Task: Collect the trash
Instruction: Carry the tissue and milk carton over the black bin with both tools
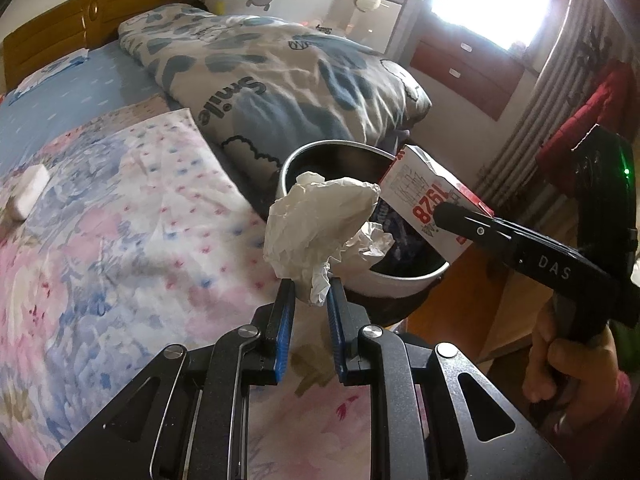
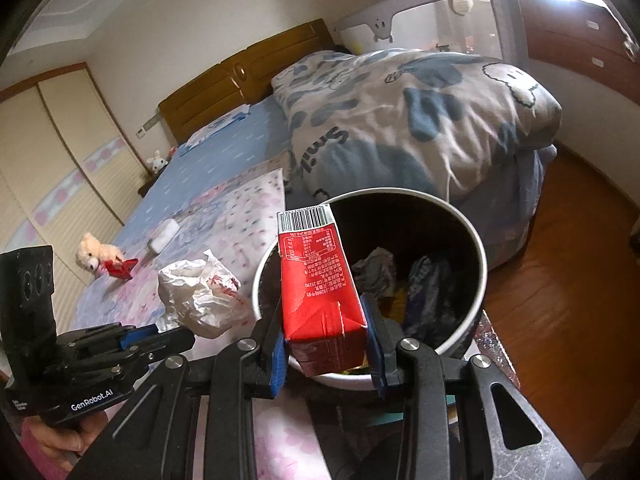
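The left claw (image 1: pixel 311 292) was clamped on the lower tail of a crumpled white wrapper (image 1: pixel 316 216), which stood up from the blue pads (image 1: pixel 283 320) just at the near rim of the trash bin (image 1: pixel 404 280). The right claw (image 2: pixel 326 332) was clamped on the bottom end of a red carton (image 2: pixel 316 280), its barcode end leaning out over the bin's mouth.

From the left wrist view, the wrapper hid much of the bin's inside, and the carton covered the far right part of the rim. The hands were cut off at the frame edges; only some knuckles (image 1: pixel 560 364) showed on the right claw's handle.

Inside the bin lay a grey crumpled wad (image 2: pixel 374 270) and a dark blue packet (image 2: pixel 430 284); something yellow beneath them was too dim to identify.

Farther out on the floral bedspread (image 2: pixel 224 220) lay a small white block (image 2: pixel 163 235), a plush toy (image 2: pixel 96 256) and a red wrapper (image 2: pixel 122 268), well apart from the bin. A folded duvet (image 2: pixel 404 120) sat behind it.
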Demonstrator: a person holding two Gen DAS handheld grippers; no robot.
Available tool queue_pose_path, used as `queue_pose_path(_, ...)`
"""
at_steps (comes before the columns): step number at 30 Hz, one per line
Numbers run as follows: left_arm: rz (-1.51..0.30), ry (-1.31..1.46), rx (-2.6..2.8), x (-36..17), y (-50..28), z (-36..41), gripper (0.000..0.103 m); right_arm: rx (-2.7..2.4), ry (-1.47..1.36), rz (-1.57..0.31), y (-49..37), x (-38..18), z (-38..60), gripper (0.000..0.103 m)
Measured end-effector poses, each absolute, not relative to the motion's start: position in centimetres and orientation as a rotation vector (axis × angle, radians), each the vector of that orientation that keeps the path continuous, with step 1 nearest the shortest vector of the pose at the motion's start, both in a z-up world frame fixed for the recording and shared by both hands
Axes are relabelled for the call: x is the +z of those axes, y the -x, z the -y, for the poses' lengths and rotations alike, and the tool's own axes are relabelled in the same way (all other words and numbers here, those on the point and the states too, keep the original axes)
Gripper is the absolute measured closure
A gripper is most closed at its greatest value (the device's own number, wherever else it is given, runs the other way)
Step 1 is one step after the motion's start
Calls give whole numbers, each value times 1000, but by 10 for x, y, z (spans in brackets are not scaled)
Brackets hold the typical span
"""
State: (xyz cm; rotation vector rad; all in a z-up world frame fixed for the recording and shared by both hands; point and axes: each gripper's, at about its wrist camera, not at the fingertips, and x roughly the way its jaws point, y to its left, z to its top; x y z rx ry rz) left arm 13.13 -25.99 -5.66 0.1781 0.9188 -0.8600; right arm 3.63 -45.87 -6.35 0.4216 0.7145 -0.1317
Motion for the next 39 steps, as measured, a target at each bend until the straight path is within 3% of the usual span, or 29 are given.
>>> queue_pose_path(39,-936,-256,-881,-60,-153,328,87,-194,-428,-746,-57,-73,502,70)
